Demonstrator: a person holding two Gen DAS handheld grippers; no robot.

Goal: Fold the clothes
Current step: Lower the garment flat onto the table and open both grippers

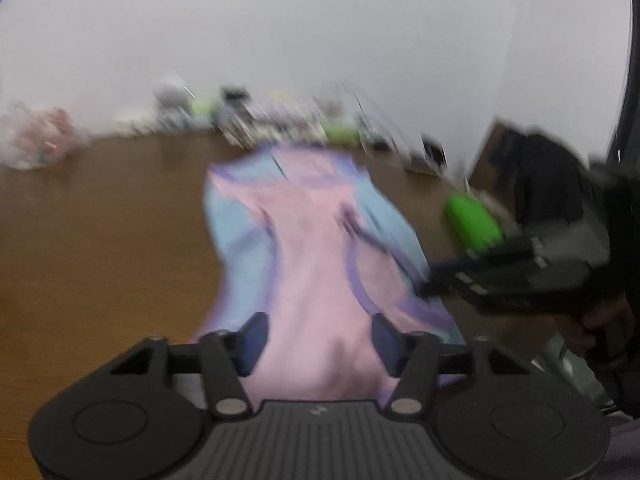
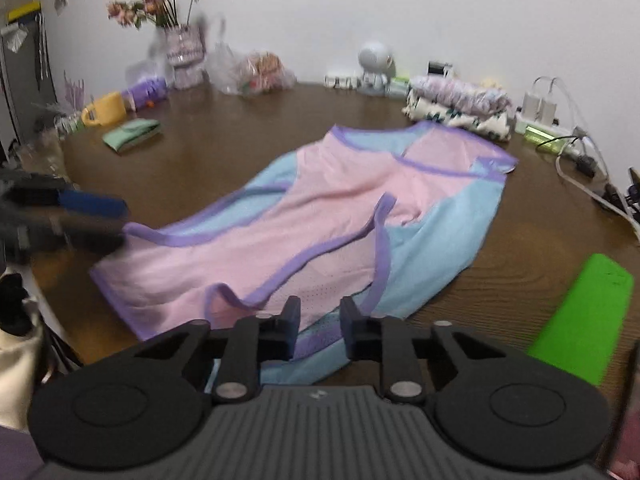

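Note:
A pink and light-blue sleeveless top with purple trim (image 2: 340, 208) lies spread on the brown table (image 2: 240, 148); it also shows, blurred, in the left wrist view (image 1: 312, 248). My left gripper (image 1: 318, 338) is open, its jaws wide apart over the near pink edge of the top. It also shows blurred at the left of the right wrist view (image 2: 96, 216), by the top's purple-trimmed edge. My right gripper (image 2: 320, 316) is open with a narrow gap, low over the top's near blue and purple mesh edge. It shows at the right of the left wrist view (image 1: 428, 280), beside the top's right edge.
A bright green block (image 2: 584, 316) lies right of the top. Folded clothes (image 2: 460, 108), chargers and cables (image 2: 560, 132) sit at the back right. A vase of flowers (image 2: 180, 48), a yellow mug (image 2: 106, 109), a green cloth (image 2: 132, 134) and a white robot figure (image 2: 374, 66) stand at the back.

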